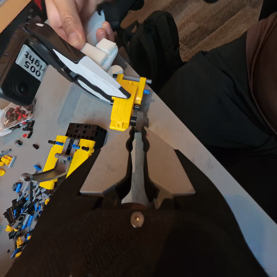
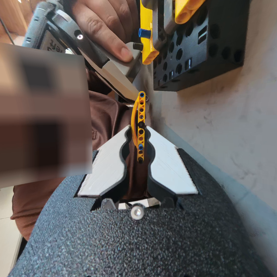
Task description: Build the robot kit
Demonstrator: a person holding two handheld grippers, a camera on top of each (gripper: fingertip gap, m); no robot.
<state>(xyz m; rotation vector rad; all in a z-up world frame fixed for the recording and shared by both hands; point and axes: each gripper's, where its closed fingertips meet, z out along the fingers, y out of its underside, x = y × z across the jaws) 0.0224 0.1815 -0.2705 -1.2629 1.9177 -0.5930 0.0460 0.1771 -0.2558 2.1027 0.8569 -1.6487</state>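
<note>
A yellow building-brick assembly (image 1: 124,107) with black and blue pins is held just above the grey table (image 1: 84,104) near its edge. My left gripper (image 1: 137,128) is shut on a grey piece (image 1: 141,118) at the assembly's near end. My right gripper (image 2: 137,127) is shut on the same assembly, seen edge-on as a yellow holed beam (image 2: 141,107). In the left wrist view the right gripper (image 1: 125,96) comes in from the upper left, held by a hand (image 1: 67,22). In the right wrist view the left gripper (image 2: 134,94) touches the beam's far end.
A second yellow assembly (image 1: 72,155) with a grey curved arm stands against a black holed block (image 1: 87,131), which also shows in the right wrist view (image 2: 194,52). Loose small parts (image 1: 22,209) and a bag of parts (image 1: 15,115) lie left. A black backpack (image 1: 154,45) is beyond the table edge. Left and right tips are no more than a few centimetres apart.
</note>
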